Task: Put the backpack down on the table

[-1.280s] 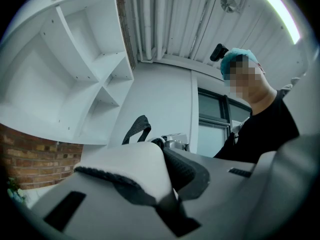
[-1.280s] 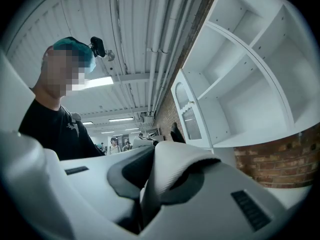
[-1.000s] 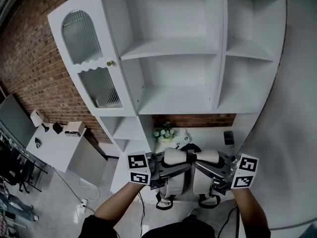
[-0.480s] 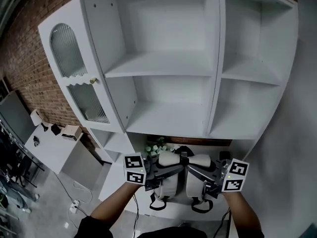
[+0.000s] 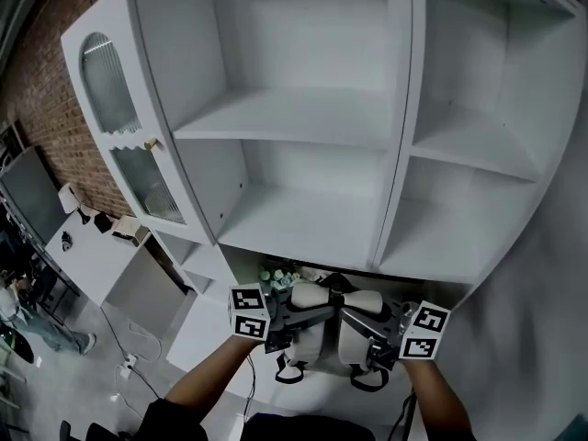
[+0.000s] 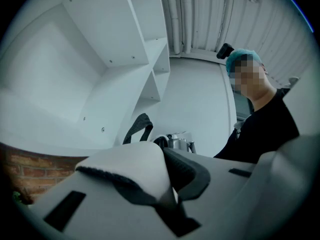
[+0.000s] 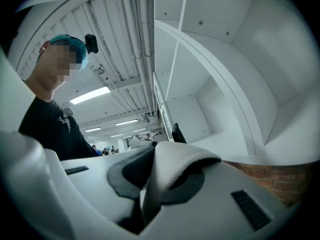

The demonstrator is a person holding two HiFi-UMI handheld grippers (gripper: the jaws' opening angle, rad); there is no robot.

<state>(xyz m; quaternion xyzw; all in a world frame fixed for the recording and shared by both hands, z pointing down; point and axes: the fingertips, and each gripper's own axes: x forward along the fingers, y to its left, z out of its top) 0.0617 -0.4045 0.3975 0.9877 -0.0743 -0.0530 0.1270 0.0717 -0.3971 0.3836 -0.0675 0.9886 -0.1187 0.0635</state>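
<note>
I hold a white backpack [image 5: 354,347] up with both claws, in front of a tall white shelf unit [image 5: 303,136]. My left claw [image 5: 292,316] is pinched on one padded shoulder strap [image 5: 308,294], and its own view shows white padding with dark mesh squeezed between the jaws. My right claw [image 5: 375,325] is pinched the same way on the other strap [image 5: 365,300]. The two claws sit side by side, tips pointing inward toward each other, with the pack's black top handle [image 5: 335,283] just beyond and between them. The pack hangs straight down from both claws, long axis upright, its buckle ends lowest. The white table [image 5: 204,331] lies beneath the claws and slightly ahead, under the shelves, with a small bunch of flowers [image 5: 276,277] just beyond the left claw. Neither hand is nearer, so I judge both must lower together.
</note>
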